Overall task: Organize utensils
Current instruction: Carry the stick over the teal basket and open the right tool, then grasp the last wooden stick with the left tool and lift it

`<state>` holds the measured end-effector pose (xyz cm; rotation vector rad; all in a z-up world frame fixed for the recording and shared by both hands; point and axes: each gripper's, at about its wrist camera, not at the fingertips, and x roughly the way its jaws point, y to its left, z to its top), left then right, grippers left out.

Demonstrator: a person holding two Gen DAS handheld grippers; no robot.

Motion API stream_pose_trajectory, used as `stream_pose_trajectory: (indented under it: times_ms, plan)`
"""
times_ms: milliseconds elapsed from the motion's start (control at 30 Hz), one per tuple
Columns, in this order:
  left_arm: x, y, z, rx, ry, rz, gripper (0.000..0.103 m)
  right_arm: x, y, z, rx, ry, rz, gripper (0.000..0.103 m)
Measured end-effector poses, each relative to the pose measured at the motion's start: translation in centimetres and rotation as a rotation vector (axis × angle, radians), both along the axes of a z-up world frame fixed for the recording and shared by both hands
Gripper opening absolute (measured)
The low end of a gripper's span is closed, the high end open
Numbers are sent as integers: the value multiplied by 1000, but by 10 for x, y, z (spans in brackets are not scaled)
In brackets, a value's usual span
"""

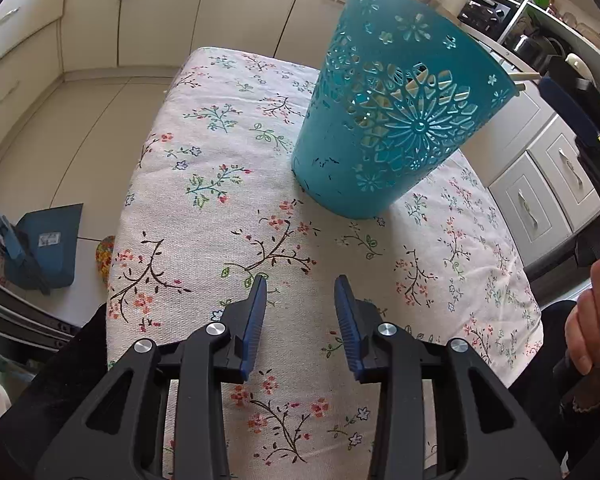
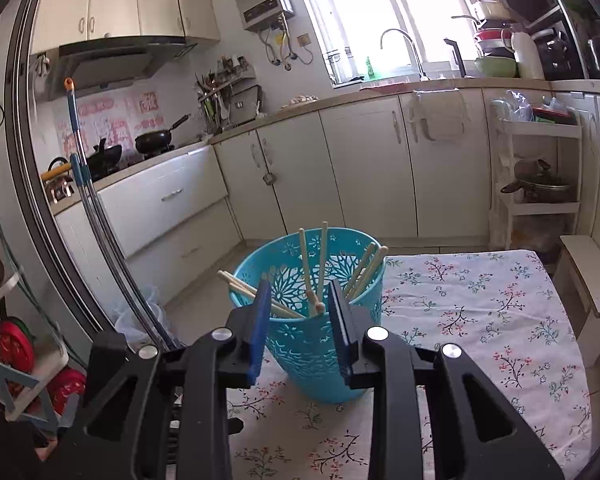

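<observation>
The chopsticks (image 2: pixel 314 272) are light, stiff, smooth sticks, likely to pivot or slip if pinched at one end; a hold near mid-length across the flat pads looks safest. They are pale wood and lean at mixed angles in a teal pierced plastic basket (image 2: pixel 312 344) that stands on the floral-clothed bench (image 2: pixel 480 320), just ahead of the right tool (image 2: pixel 298 316). That tool stands wide and empty. The left tool (image 1: pixel 302 320), also wide and empty, hovers over bare cloth, the basket ahead to its right.
</observation>
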<state>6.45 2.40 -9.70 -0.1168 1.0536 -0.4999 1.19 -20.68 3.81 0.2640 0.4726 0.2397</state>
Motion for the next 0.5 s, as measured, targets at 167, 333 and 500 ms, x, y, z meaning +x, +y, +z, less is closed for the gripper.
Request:
stream_pose_trajectory:
  times_ms: [167,333,500]
  plan:
    - [1,2,0,-7,4,5,34,9,-1,-4,9,13,-15,14]
    - [1,2,0,-6,2,1,34,10,0,-1,-5,5,-16,6]
    - [1,7,10,-115,29,-15,34,-9,-6,24,18,-53,-9,6]
